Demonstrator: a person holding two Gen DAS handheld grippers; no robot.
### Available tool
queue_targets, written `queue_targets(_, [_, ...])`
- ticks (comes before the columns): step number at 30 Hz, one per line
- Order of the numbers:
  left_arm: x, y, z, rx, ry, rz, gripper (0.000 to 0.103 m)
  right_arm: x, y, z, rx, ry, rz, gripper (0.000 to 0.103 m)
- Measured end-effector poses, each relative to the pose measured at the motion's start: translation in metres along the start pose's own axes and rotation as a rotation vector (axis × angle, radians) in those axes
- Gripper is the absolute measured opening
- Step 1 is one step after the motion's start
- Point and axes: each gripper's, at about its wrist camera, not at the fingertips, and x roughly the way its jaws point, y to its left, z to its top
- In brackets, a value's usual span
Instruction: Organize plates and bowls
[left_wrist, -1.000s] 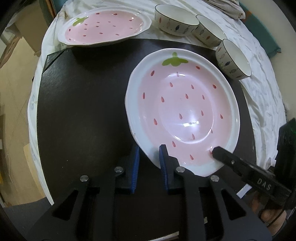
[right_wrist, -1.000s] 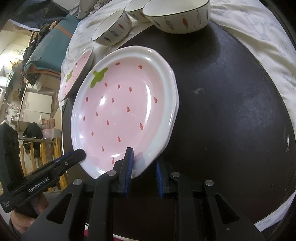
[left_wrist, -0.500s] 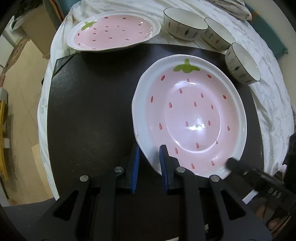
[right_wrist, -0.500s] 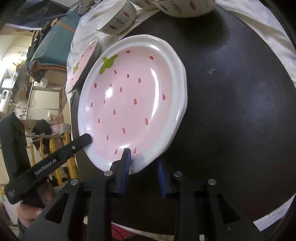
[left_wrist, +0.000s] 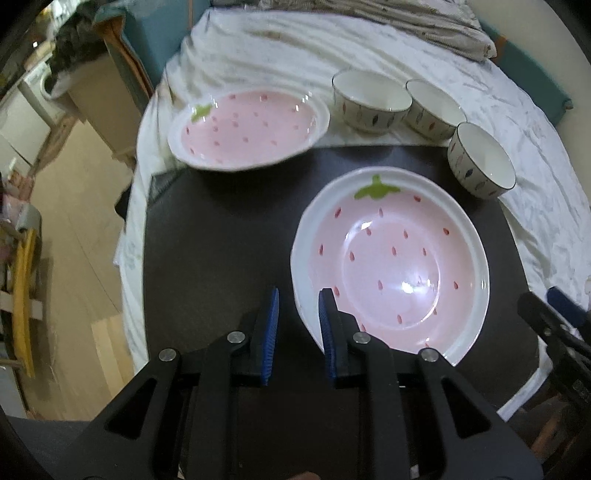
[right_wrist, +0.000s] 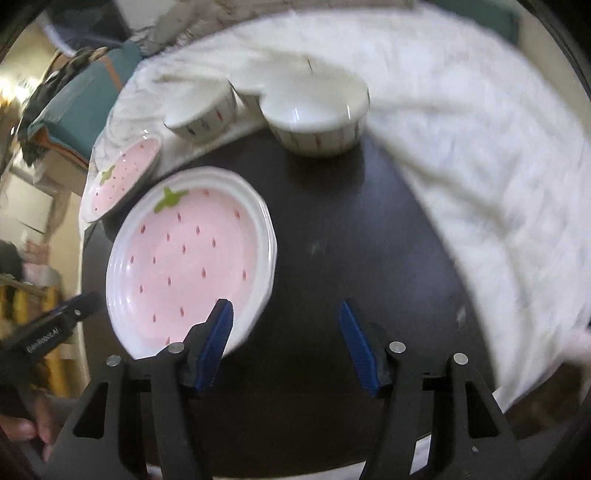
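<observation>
Going left to right in my left wrist view: the far strawberry plate (left_wrist: 249, 129) lies at the back left, half on the white cloth (left_wrist: 517, 122) and overhanging the back edge of the dark bench (left_wrist: 207, 236). Right of it three bowls (left_wrist: 371, 100) sit in a row along the back on the cloth, the right-most one at the bench's back right corner. The near strawberry plate (left_wrist: 391, 266) lies flat on the bench in front of them. My left tool (left_wrist: 298, 325) has just been easing its jaws apart a little; they stand narrow astride the plate's near-left rim, and I see a slim gap at each pad, so I judge it no longer pinches. My right tool (right_wrist: 284, 339) has just been opening and now gapes wide, its left pad over the plate's near edge, nothing between the pads but bare bench. The plate looks set down and released. The risks I see: my left tool's inner finger sits over the rim, so pulling away crooked could hook it and drag or tip the plate; the far plate, perched on soft cloth at the bench's edge, could rock or slide when I grasp it; the bowls stand close, so a wide tool may knock a neighbour.
</observation>
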Motion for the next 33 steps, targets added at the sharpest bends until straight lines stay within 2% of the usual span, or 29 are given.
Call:
queue_targets(1, [-0.001, -0.001, 0.001, 0.005, -0.011, 0.005, 0.028, -0.004, 0.004, 0.003, -0.025, -0.028, -0.006, 0.078])
queue_targets(2, [-0.003, -0.002, 0.002, 0.008, -0.021, 0.012, 0.048, -0.009, 0.006, 0.005, -0.04, -0.051, 0.009, 0.082])
queue_targets(3, [-0.004, -0.002, 0.003, 0.006, -0.03, 0.017, 0.061, -0.011, 0.008, 0.007, -0.04, -0.052, 0.019, 0.085])
queue_targets(5, [-0.011, 0.001, 0.003, -0.004, -0.068, 0.025, 0.064, -0.014, 0.006, 0.01, -0.028, -0.052, 0.015, 0.085])
queue_targets(7, [-0.015, 0.001, 0.005, -0.006, -0.087, 0.032, 0.075, -0.019, 0.007, 0.014, -0.023, -0.073, 0.017, 0.085])
queue_targets(9, [-0.019, 0.004, 0.005, -0.018, -0.112, 0.038, 0.091, -0.026, 0.013, 0.016, -0.025, -0.087, 0.049, 0.088])
queue_targets(11, [-0.025, 0.004, 0.007, -0.019, -0.141, 0.049, 0.097, -0.034, 0.018, 0.019, -0.035, -0.103, 0.094, 0.093])
queue_targets(14, [-0.031, 0.001, 0.009, -0.008, -0.166, 0.044, 0.099, -0.045, 0.019, 0.02, -0.014, -0.151, 0.143, 0.103])
queue_targets(16, [-0.036, 0.0, 0.011, -0.002, -0.188, 0.046, 0.1, -0.05, 0.016, 0.02, 0.021, -0.189, 0.144, 0.103])
queue_targets(17, [-0.039, -0.001, 0.011, 0.001, -0.195, 0.044, 0.102, -0.052, 0.016, 0.021, 0.017, -0.195, 0.129, 0.103])
queue_targets(20, [-0.045, -0.001, 0.014, -0.003, -0.208, 0.038, 0.102, -0.053, 0.023, 0.024, -0.061, -0.206, -0.01, 0.103])
queue_targets(22, [-0.049, -0.001, 0.016, -0.006, -0.217, 0.035, 0.102, -0.05, 0.024, 0.025, -0.098, -0.18, -0.043, 0.103])
queue_targets(25, [-0.052, -0.001, 0.021, -0.014, -0.212, 0.021, 0.102, -0.048, 0.014, 0.026, -0.06, -0.154, 0.0, 0.103])
queue_targets(28, [-0.055, 0.002, 0.028, -0.04, -0.194, 0.011, 0.102, -0.047, 0.01, 0.03, -0.06, -0.106, -0.011, 0.103])
queue_targets(31, [-0.059, 0.004, 0.035, -0.041, -0.186, 0.026, 0.103, -0.056, 0.011, 0.036, -0.059, -0.134, 0.035, 0.103])
queue_targets(33, [-0.062, 0.005, 0.04, -0.03, -0.184, 0.036, 0.103, -0.061, 0.015, 0.041, -0.066, -0.153, 0.036, 0.103])
